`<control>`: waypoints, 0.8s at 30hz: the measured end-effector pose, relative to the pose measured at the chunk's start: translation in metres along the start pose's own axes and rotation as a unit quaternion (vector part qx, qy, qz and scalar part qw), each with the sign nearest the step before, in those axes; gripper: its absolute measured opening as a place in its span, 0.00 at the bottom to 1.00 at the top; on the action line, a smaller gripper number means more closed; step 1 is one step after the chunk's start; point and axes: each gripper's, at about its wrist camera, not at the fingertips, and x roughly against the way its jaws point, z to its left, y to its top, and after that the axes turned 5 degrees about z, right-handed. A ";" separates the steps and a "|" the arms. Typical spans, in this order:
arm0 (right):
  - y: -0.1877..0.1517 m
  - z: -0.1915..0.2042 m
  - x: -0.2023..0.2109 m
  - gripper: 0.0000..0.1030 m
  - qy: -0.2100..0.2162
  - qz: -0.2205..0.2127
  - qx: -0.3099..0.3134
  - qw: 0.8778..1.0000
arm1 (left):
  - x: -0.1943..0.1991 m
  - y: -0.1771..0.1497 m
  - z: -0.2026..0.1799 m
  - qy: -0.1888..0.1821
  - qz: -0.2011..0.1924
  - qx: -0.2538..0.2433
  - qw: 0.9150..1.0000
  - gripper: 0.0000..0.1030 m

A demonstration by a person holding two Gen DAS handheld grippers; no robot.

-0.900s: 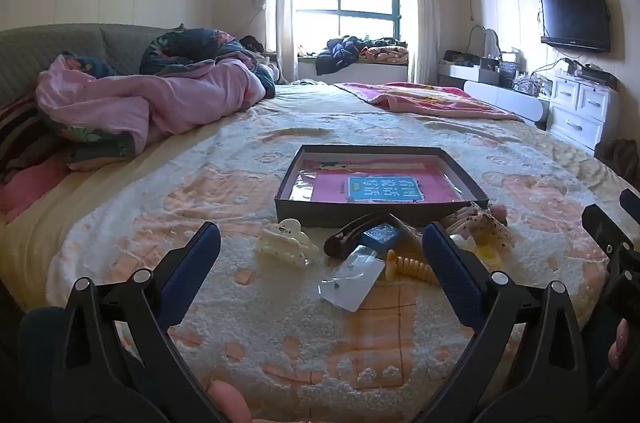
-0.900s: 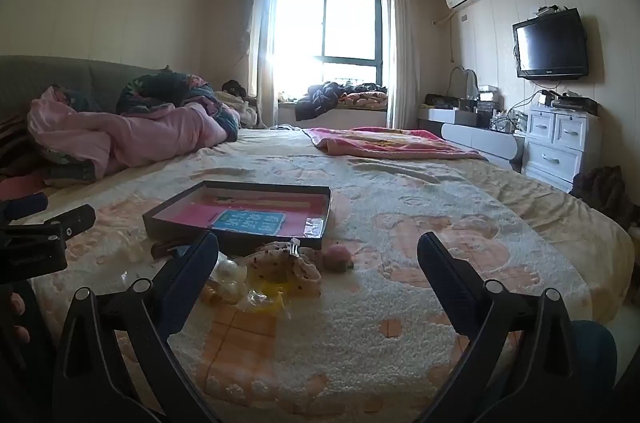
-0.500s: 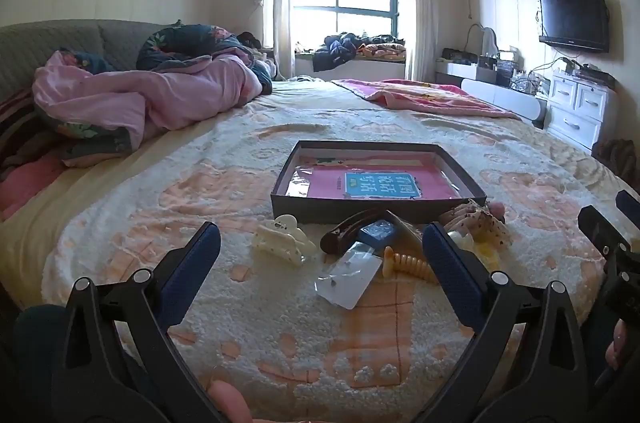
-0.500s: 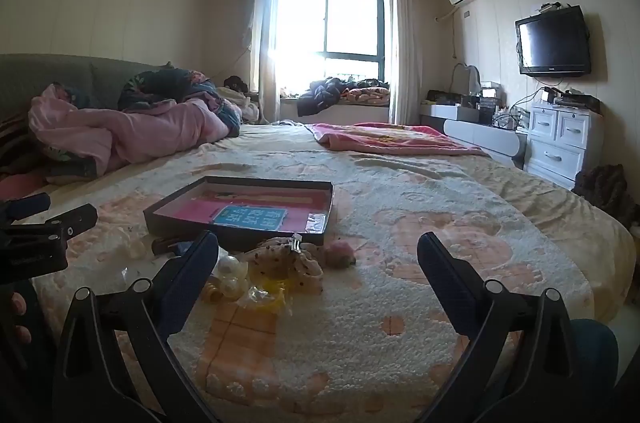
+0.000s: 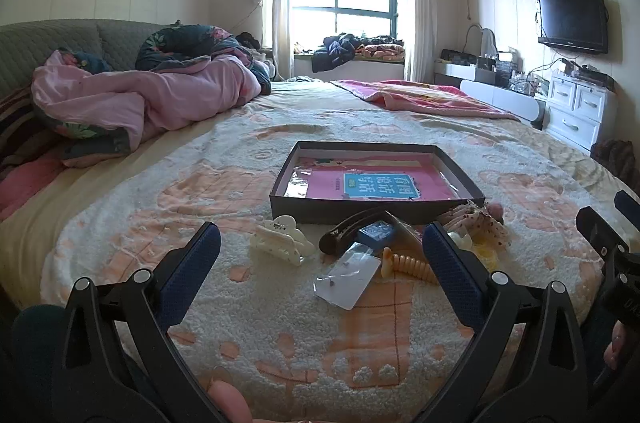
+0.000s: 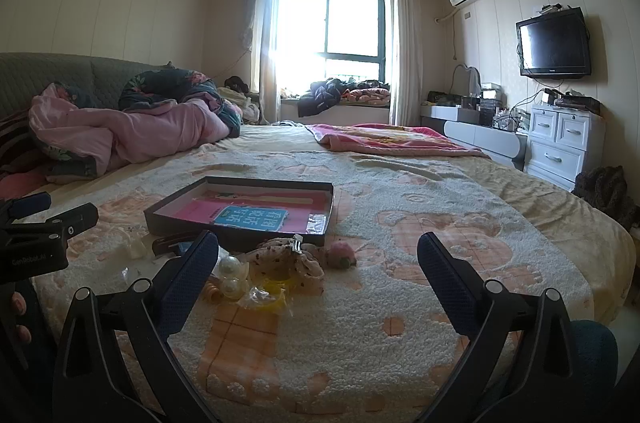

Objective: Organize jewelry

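Left wrist view: tray point(image 5: 280, 201) and hair clips point(image 5: 282, 241) brought slightly nearer — both tongs held apart, nothing gripped yet.

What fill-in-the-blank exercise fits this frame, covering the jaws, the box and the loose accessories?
1. Both the left gripper and the right gripper have their jaws ____.
2. The white claw clip lies on the blanket, ____ the dark box.
3. The label on the pink sheet in the box is ____ in colour.
4. The two pearl beads lie beside the right gripper's ____ finger.

Missing words: open; outside; blue; left
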 end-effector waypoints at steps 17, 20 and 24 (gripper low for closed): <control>0.000 0.000 0.000 0.94 -0.002 -0.001 -0.001 1.000 | -0.001 0.000 -0.001 -0.003 -0.001 0.001 1.000 0.90; -0.001 -0.001 0.001 0.94 -0.001 -0.001 -0.001 1.000 | -0.001 0.000 -0.001 -0.002 -0.001 0.000 1.000 0.90; 0.000 -0.001 0.001 0.94 -0.001 -0.001 -0.001 1.000 | -0.001 0.000 0.000 -0.003 -0.001 0.001 1.000 0.90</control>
